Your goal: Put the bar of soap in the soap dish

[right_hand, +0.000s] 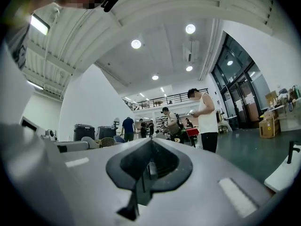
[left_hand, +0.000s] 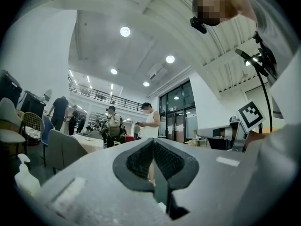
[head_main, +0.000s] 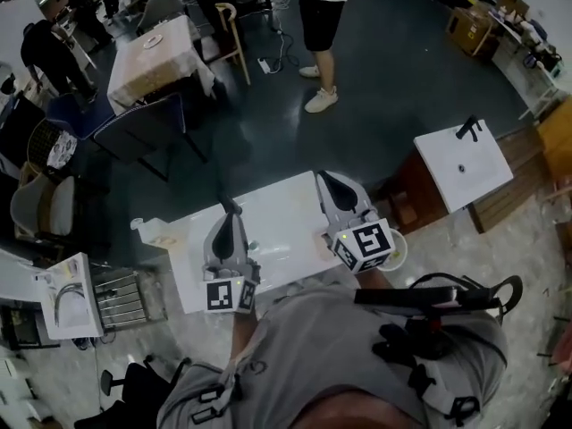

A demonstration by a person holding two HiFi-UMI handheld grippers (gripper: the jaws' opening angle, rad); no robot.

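The left gripper [head_main: 231,211] and the right gripper [head_main: 326,179] are hovering over the bench [head_main: 277,213], fingers closed and empty. The soap [head_main: 320,242], seemingly the tan patch beside the right one, is lying there; open before descending.

Large open hall serving as a shared workspace. A high white ceiling with recessed lights [left_hand: 124,31], a railed mezzanine [left_hand: 101,94], tall glass doors [left_hand: 176,114] and a dark polished floor [head_main: 393,79] enclose a white worktable [head_main: 277,213], a cloth-covered table [head_main: 152,61] with chairs [head_main: 147,125], cardboard boxes [head_main: 469,28] and standing people [right_hand: 207,121].
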